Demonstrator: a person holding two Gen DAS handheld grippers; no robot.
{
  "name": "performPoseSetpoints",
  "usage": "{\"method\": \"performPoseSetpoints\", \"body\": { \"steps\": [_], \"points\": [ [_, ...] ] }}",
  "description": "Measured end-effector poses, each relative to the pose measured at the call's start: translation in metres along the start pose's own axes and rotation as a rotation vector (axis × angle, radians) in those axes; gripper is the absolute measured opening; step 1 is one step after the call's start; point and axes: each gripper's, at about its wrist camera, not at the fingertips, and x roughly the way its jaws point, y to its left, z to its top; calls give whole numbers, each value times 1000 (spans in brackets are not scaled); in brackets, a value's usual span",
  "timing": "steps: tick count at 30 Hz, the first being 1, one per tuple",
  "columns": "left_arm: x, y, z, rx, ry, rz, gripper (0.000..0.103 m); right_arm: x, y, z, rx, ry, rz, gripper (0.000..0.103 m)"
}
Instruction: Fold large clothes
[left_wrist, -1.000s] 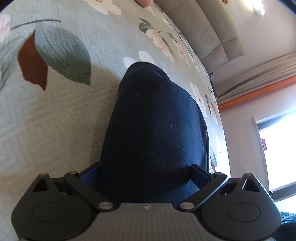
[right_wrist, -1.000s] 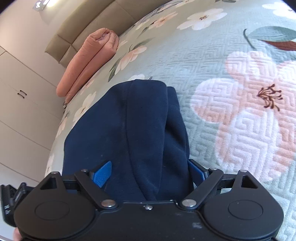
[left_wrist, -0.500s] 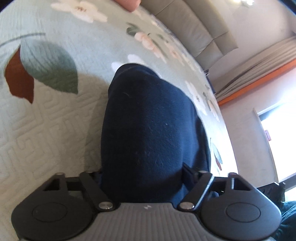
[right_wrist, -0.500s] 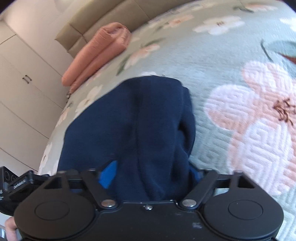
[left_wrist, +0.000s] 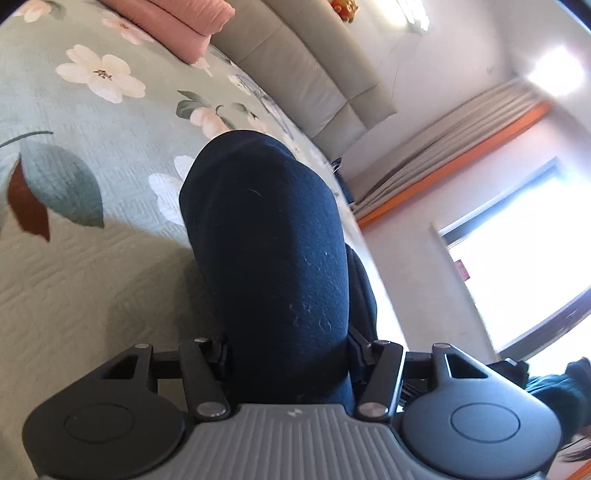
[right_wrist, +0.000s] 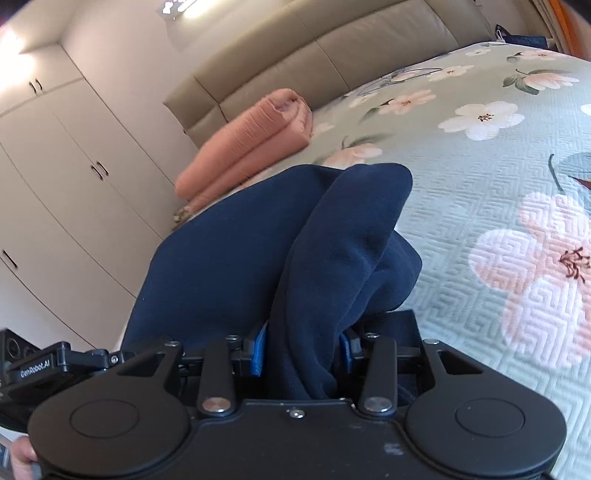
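Observation:
A dark navy garment (left_wrist: 273, 240) fills the middle of the left wrist view, lifted off the green floral bedspread (left_wrist: 74, 280). My left gripper (left_wrist: 288, 354) is shut on a thick fold of it; the fingertips are hidden by the cloth. In the right wrist view the same navy garment (right_wrist: 258, 251) hangs in bunched folds above the bedspread (right_wrist: 498, 206). My right gripper (right_wrist: 301, 349) is shut on a fold of it, with one blue pad (right_wrist: 260, 347) showing beside the cloth.
A folded pink blanket (right_wrist: 251, 144) lies near the padded beige headboard (right_wrist: 332, 48); it also shows in the left wrist view (left_wrist: 166, 26). White wardrobe doors (right_wrist: 66, 177) stand to the left. A bright window (left_wrist: 517, 273) and curtains are on the right.
Both grippers closed tighter on the navy garment and rose, lifting it off the bedspread. The views tilted up towards the headboard and walls.

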Motion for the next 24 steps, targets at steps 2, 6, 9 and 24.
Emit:
{"method": "performPoseSetpoints", "body": {
  "steps": [2,6,9,24],
  "points": [
    [-21,-1,-8,-26,-2,-23,58,-14,14,-4,1,-2,10,49],
    [-63,3,-23,-106,0,-66,58,-42,52,-16,-20,14,0,49],
    [-100,6,-35,-149,21,-67,58,-61,77,-30,-14,52,-7,49],
    [-161,114,-70,-192,159,231,63,-3,79,-137,102,343,-158,79]
  ]
}}
